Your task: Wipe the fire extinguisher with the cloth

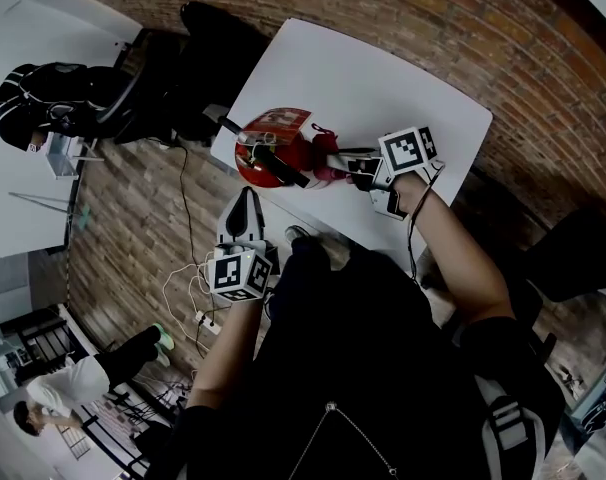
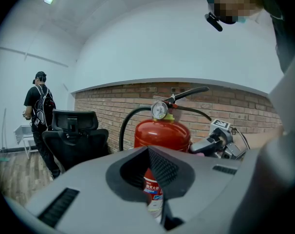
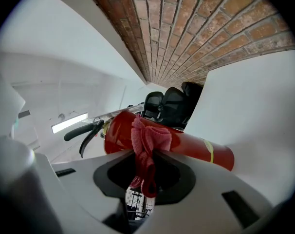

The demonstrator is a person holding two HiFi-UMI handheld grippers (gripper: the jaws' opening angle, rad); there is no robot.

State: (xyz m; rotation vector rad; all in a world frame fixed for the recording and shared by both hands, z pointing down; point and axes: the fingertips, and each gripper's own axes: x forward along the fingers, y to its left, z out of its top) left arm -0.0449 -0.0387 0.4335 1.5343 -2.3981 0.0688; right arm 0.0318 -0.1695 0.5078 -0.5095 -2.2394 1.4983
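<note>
- While my right gripper (image 3: 145, 155) has its fingers clenched on the pink cloth (image 3: 152, 138), that cloth presses against the red fire extinguisher (image 3: 196, 147) just past the fingertips.
- My left gripper (image 2: 155, 189) has its fingers closed together on nothing; the extinguisher stands upright a little ahead of them, at the white counter (image 1: 383, 78) edge.
- Farther beyond the left fingers I see a black office chair (image 2: 72, 130) and a brick wall (image 2: 108, 106).

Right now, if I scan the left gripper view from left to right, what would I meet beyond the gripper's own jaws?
person standing with a backpack → black office chair → red fire extinguisher → right gripper, close beside the extinguisher
</note>
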